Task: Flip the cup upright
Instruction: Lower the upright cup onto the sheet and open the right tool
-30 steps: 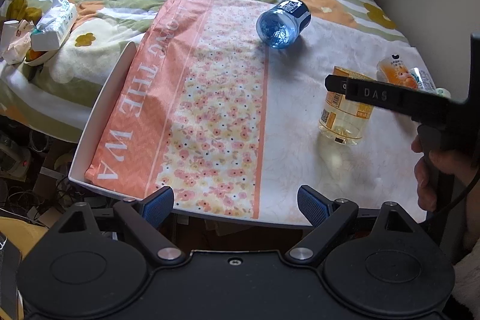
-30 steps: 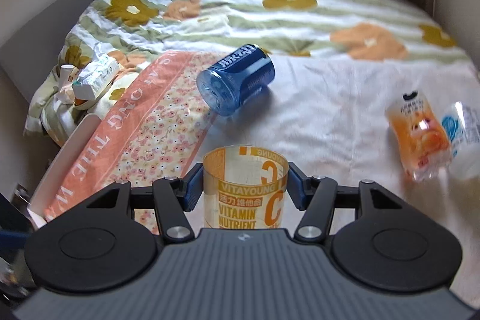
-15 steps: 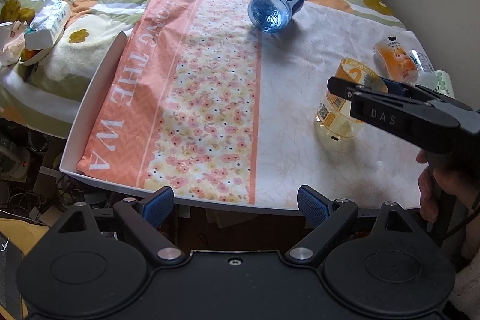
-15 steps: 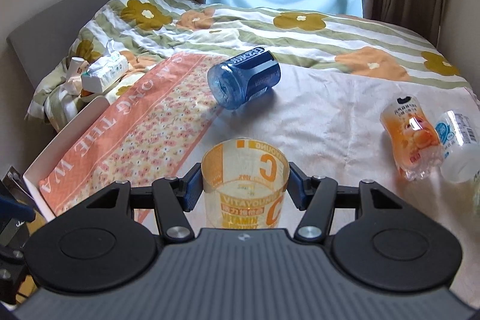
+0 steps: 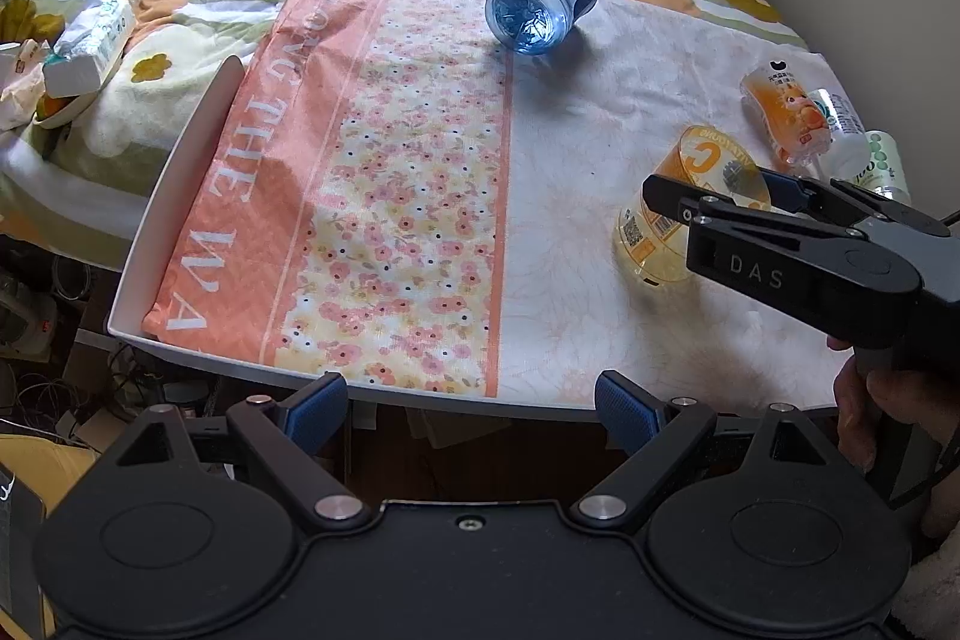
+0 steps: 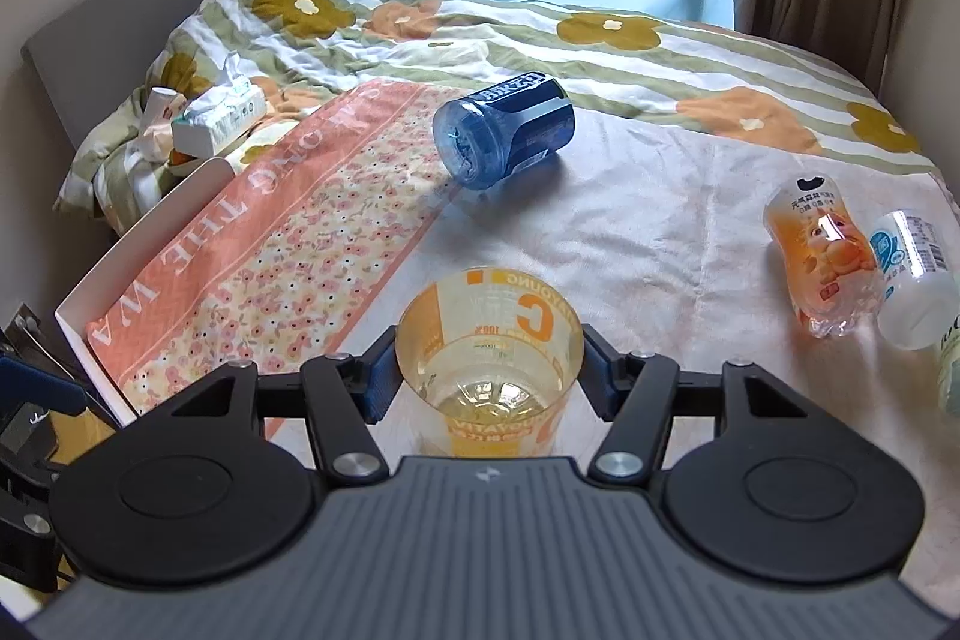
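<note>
A clear orange-printed cup (image 6: 489,358) is held between the fingers of my right gripper (image 6: 489,373), mouth up and tilted. In the left wrist view the cup (image 5: 678,214) leans with its base near the white cloth, gripped by the right gripper (image 5: 714,196). A blue cup (image 6: 504,130) lies on its side farther back, also seen in the left wrist view (image 5: 540,4). My left gripper (image 5: 459,400) is open and empty at the table's near edge.
A pink floral cloth (image 5: 372,172) covers the left of the white tray table (image 5: 180,160). Orange and clear bottles (image 6: 822,250) lie at the right. A tissue pack (image 6: 216,118) sits on the flowered bedspread at the left.
The right gripper has tipped the orange cup from on its side towards mouth up and lifted its view. The left gripper pulled back slightly.
</note>
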Available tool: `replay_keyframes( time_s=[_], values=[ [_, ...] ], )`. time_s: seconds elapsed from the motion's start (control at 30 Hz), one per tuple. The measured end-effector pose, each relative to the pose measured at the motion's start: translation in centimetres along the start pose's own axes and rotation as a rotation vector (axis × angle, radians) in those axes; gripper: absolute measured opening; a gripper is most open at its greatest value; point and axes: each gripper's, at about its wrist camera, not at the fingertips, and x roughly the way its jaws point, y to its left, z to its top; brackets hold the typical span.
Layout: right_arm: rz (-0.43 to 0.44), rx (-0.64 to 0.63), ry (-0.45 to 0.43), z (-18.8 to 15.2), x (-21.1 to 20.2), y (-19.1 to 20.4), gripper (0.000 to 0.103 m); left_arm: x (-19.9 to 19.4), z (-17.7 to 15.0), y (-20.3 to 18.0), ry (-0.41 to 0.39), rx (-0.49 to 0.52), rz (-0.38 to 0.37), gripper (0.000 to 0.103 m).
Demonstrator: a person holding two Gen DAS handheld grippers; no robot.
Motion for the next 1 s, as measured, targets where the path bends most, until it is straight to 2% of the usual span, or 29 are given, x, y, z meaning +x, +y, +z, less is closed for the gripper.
replay_keyframes(
  time_s=[0.03,0.07,0.13,0.17,0.43,0.63,0.73,0.87,1.0],
  values=[
    [0.000,0.005,0.000,0.0,0.1,0.0,0.080,0.0,0.0,0.0,0.000,-0.001,0.001,0.092],
    [-0.004,0.011,-0.002,0.0,0.1,0.0,0.089,0.0,0.0,0.0,0.000,-0.002,0.000,0.092],
    [-0.013,0.019,-0.012,0.0,0.0,0.0,0.100,0.0,0.1,0.1,0.000,-0.004,0.001,0.092],
    [-0.012,0.021,-0.022,0.0,-0.2,0.1,0.102,0.0,0.0,0.1,-0.001,-0.004,0.002,0.092],
    [-0.003,0.027,-0.033,1.0,-1.5,0.0,0.103,-0.8,0.3,-0.3,-0.018,0.001,0.006,0.092],
    [-0.030,0.050,-0.060,3.1,-5.0,-0.6,0.103,-2.8,1.2,-1.2,-0.069,0.026,0.007,0.092],
    [-0.042,0.086,-0.037,4.2,-7.0,-1.4,0.103,-4.2,1.9,-1.9,-0.108,0.045,0.004,0.092],
    [-0.088,0.148,0.006,5.0,-9.6,-2.7,0.103,-6.2,2.8,-2.9,-0.172,0.073,-0.002,0.092],
    [-0.175,0.140,0.028,5.0,-12.5,-3.5,0.103,-7.9,3.4,-3.9,-0.233,0.093,-0.005,0.092]
  ],
)
